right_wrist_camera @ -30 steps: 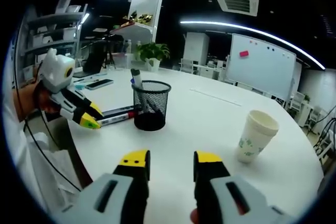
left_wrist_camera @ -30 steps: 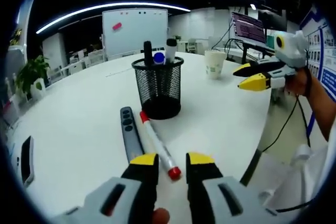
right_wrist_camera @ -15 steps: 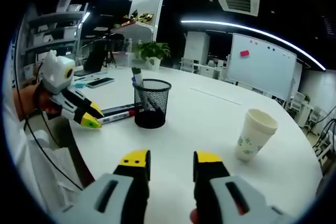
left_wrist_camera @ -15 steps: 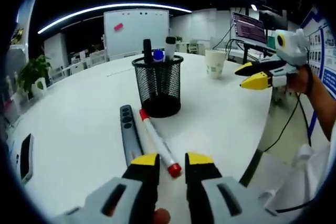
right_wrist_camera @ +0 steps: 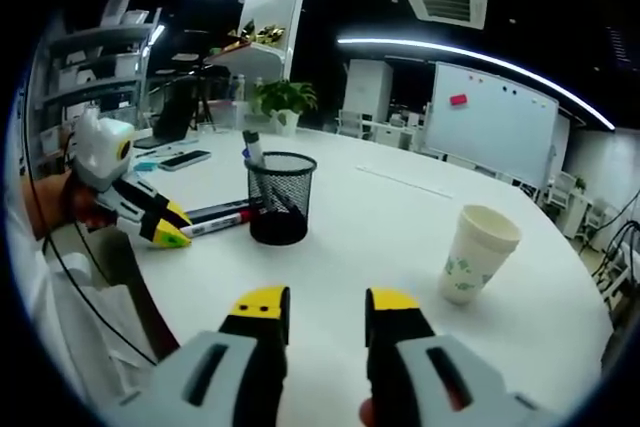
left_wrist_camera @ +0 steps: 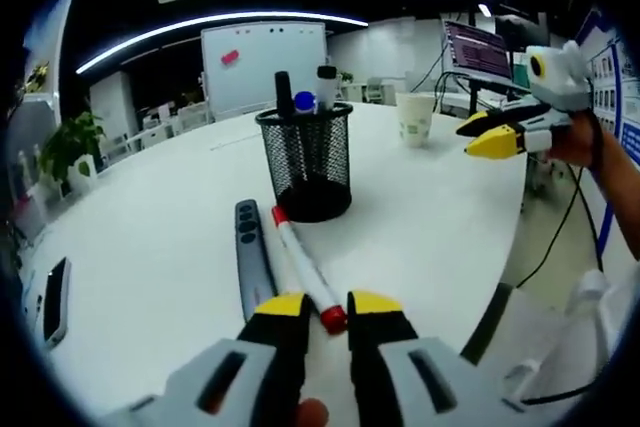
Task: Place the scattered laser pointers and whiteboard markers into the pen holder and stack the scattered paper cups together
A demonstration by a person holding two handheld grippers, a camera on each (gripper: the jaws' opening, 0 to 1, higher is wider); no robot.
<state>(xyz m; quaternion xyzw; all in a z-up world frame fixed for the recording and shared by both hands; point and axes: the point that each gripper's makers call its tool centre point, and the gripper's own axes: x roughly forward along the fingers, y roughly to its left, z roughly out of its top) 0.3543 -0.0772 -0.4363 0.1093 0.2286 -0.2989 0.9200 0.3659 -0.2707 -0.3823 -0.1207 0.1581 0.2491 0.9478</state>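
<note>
Counter (left_wrist_camera: 150, 217): white, round.
On it: black mesh pen holder (left_wrist_camera: 309, 162), laser pointer (left_wrist_camera: 250, 259), red-capped marker (left_wrist_camera: 304, 267), paper cup (left_wrist_camera: 414, 118), phone (left_wrist_camera: 56, 287).

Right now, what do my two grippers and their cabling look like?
Both match: the left gripper and right gripper have grey bodies with black jaws capped in yellow. Seen from across, each carries a white housing with a yellow-ringed part. A black cable hangs from the right one. A white sleeve shows.
</note>
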